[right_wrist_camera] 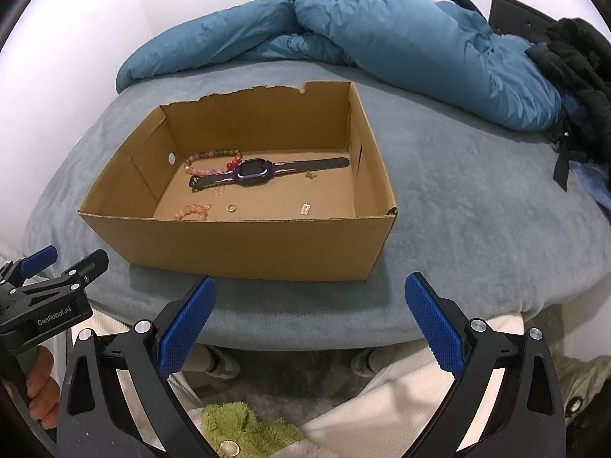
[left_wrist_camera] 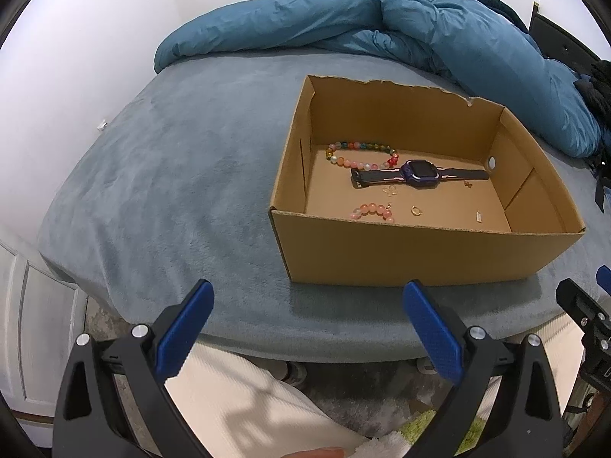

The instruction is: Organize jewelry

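An open cardboard box (left_wrist_camera: 420, 255) (right_wrist_camera: 244, 246) sits on the bed. Inside lie a purple smartwatch (left_wrist_camera: 418, 173) (right_wrist_camera: 254, 170), a multicoloured bead bracelet (left_wrist_camera: 359, 154) (right_wrist_camera: 212, 162), a pink bead bracelet (left_wrist_camera: 372, 212) (right_wrist_camera: 191, 212), a small gold ring (left_wrist_camera: 416, 211) (right_wrist_camera: 231, 208) and a few tiny charms. My left gripper (left_wrist_camera: 309, 290) hangs open at the bed's near edge, in front of the box, holding nothing. My right gripper (right_wrist_camera: 311, 284) is open too, empty, just short of the box's front wall. The left gripper (right_wrist_camera: 65, 263) also shows at the right wrist view's left edge.
The bed has a grey-blue plush cover (left_wrist_camera: 172, 198) (right_wrist_camera: 477, 229). A rumpled blue duvet (left_wrist_camera: 420, 26) (right_wrist_camera: 382, 38) lies behind the box, with dark clothing (right_wrist_camera: 580, 72) at the far right. A person's pale trousers (left_wrist_camera: 248, 400) and a green fuzzy item (right_wrist_camera: 244, 431) are below the grippers.
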`<state>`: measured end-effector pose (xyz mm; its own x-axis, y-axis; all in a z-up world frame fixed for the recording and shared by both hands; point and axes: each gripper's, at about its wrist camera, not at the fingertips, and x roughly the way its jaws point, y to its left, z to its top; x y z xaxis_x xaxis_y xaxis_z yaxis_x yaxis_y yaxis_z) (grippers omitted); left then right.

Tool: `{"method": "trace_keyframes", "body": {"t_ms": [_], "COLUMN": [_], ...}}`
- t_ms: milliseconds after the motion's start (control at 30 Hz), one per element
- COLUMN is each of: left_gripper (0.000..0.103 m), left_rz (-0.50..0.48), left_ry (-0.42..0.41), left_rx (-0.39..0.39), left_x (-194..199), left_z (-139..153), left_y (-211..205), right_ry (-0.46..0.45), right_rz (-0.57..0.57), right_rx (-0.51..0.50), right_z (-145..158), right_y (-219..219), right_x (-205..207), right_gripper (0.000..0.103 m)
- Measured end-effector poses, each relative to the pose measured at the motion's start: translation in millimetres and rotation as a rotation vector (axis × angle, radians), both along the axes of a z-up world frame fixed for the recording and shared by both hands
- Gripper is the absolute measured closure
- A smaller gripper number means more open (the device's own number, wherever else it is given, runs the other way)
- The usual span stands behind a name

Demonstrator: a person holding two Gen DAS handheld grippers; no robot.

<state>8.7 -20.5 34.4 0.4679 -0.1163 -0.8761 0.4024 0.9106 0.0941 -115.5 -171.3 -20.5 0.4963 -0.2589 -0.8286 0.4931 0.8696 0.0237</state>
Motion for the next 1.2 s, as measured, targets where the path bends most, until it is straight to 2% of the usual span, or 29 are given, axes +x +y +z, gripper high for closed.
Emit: {"method": "trace_keyframes", "body": {"t_ms": [633,1200], "left_gripper": [0.006,0.006], "left_rz": [-0.022,-0.021], "left_ry": [-0.02,-0.016], "left_rx": [0.007,0.009], "left_x": [-6,-4], "left_z": [5,3], "left_y": [-14,-13], "right_ry": [0.004,0.013], "right_rz": [-0.036,-0.025], "right_rx": [0.011,0.014], "right_z": [-3,-6], "right_y": [-11,-12], "right_x": [-6,-3], "right_gripper": [0.008,0.008]}}
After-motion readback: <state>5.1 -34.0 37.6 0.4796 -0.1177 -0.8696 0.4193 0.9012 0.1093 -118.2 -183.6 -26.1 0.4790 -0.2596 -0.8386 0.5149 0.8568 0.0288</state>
